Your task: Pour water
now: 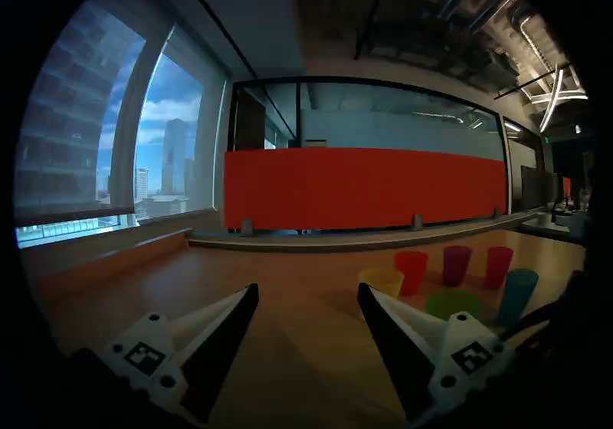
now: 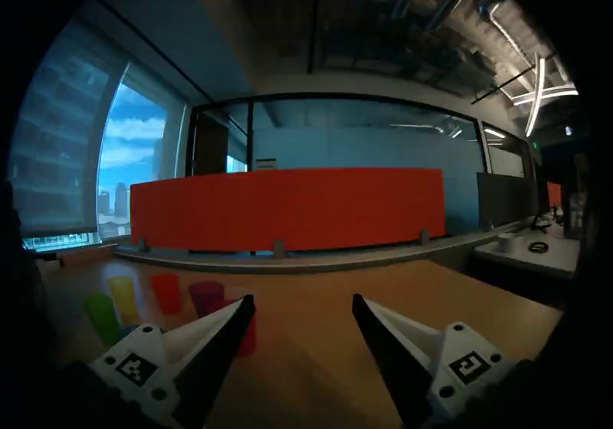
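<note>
Cups (image 1: 456, 264) stand beyond the left gripper (image 1: 306, 287); it and the right gripper (image 2: 303, 299) hover level, spread, empty.

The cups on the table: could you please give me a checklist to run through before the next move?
1. The left tool is open and empty: ok.
2. The right tool is open and empty: ok.
3. The yellow cup, orange cup, purple cup, red cup, teal cup and green cup stand upright: ok.
4. Which cup holds water: cannot tell.
5. A cup is lined up between a tool's fingers: not ok; the cups sit off to one side of each tool.
6. The wooden table under the left tool is bare: ok.
</note>
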Tool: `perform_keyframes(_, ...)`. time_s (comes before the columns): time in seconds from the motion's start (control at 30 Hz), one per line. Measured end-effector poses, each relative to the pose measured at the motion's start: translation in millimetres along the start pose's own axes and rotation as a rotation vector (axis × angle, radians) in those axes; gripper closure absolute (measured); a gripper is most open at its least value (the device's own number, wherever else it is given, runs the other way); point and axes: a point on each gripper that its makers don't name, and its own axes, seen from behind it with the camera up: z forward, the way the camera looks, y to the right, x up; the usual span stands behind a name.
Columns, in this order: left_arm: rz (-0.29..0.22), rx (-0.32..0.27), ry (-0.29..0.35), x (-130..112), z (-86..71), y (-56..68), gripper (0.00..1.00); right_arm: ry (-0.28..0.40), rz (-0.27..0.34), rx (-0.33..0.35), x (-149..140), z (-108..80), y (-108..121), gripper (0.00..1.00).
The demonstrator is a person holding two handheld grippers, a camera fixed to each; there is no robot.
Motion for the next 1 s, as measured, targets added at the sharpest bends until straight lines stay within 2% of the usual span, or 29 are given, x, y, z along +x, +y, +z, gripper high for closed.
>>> perform_keyframes(1.0,0.0,0.0,0.0,-0.1,-0.2,-0.4,0.04,-0.026,-0.009,-0.003,-19.5,4.7,4.8,0.01)
